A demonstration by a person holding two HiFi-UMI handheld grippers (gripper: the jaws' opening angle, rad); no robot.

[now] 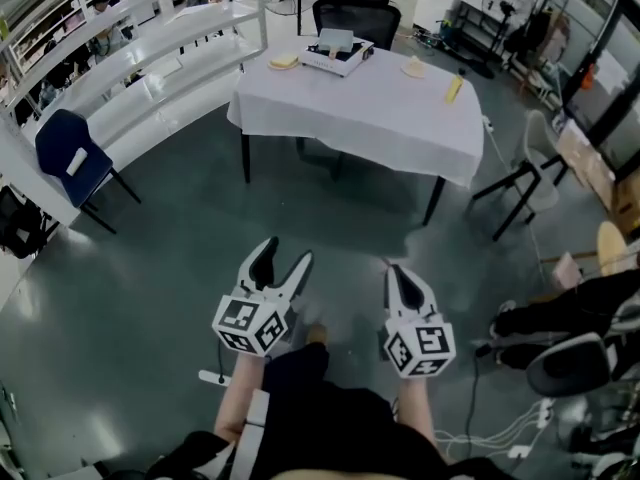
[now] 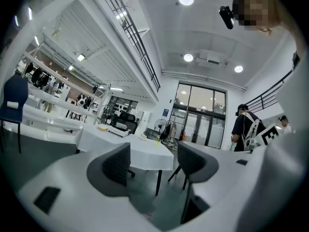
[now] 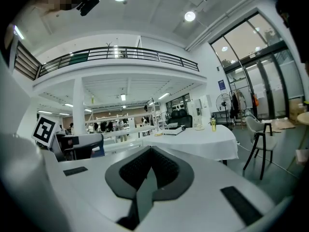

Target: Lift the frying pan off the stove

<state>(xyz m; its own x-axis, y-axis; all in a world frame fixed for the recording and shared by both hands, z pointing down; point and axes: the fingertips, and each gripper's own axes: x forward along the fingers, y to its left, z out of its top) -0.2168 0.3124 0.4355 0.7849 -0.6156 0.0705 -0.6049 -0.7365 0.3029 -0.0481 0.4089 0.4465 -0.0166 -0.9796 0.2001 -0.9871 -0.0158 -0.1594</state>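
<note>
Since both tools hang well apart from the stove, we judge the main risk to lie in the approach. The white-draped rectangular table stands at 12 o'clock from us across bare grey floor. The flat white-and-black portable stove sits near its far edge, around 11 o'clock on the tabletop.

We cannot pick out the frying pan as such. Only a pale flat shape rests on the stove, so the handle's direction is unknown, and a reach from the wrong side could knock the stove or the slim yellow bottle at its 3 o'clock.

The left white two-jaw gripper has its jaws spread with nothing between them. The right white two-jaw gripper has its jaws pressed together and holds nothing. It would have to part them before it could take anything, or it would only shove the pan.

A pinch far out on a handle might also let the pan tilt.
</note>
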